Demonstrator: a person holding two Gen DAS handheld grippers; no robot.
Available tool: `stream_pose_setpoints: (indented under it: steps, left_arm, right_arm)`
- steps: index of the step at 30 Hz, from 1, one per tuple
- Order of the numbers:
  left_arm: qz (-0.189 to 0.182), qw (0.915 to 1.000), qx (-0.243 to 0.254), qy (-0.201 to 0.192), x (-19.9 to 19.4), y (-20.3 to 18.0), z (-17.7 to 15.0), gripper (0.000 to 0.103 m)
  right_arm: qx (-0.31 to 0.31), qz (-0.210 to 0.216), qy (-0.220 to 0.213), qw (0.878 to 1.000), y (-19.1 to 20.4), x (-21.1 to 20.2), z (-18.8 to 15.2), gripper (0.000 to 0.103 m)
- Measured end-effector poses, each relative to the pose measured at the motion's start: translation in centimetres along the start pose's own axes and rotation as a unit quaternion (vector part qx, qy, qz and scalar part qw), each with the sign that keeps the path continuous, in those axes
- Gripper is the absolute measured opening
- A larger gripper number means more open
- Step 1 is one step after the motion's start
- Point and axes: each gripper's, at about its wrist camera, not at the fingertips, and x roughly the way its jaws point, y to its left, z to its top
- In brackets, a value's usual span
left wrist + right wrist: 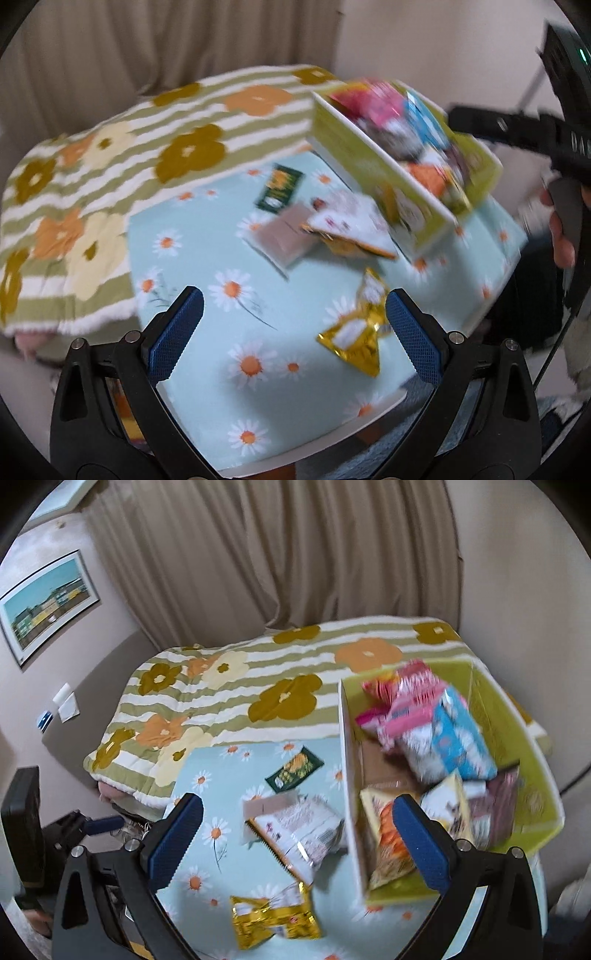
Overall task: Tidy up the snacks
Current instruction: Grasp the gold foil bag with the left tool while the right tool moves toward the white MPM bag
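Snacks mostly fill the green box [517, 716] ahead-right of the right tool [297, 832]; four packets, including a gold packet [273, 919], remain on the table [207, 760]. Both tools, left tool [295, 325] included, gape empty.

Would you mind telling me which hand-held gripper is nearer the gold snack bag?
Left. The left hand-held gripper has the gold snack bag beside its right finger; the right hand-held gripper hovers farther above it.

beige curtains [295, 554] hang in folds across the back of the room, with plain pale walls [517, 572] on either side. a framed picture [46, 605] of coloured buildings hangs on the left wall, above a white switch plate [66, 703]. a bed under a green-striped flower blanket [258, 686] stands below the curtains.
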Motion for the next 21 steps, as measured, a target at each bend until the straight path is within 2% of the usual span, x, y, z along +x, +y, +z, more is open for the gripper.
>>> stream_pose_setpoints:
  steps: [5,9,17,21]
  left_arm:
    - [-0.045,0.9966,0.063,0.029,3.2,-2.2,-1.6,0.098]
    - [-0.074,0.9904,0.106,0.048,6.5,-4.4,-3.0,0.098]
    - [-0.084,0.9763,0.190,0.059,12.4,-8.1,-5.6,0.098]
    - [-0.084,0.9737,0.202,0.062,14.0,-8.9,-6.1,0.096]
  right_arm:
    - [0.024,-0.013,0.016,0.999,-0.1,0.7,-2.2,0.102]
    - [0.040,-0.021,0.022,0.999,-0.5,1.5,-3.7,0.102]
    - [0.050,-0.026,0.011,0.998,-1.5,2.5,-6.1,0.102]
    - [0.046,-0.031,0.008,0.998,-1.6,2.7,-6.9,0.102]
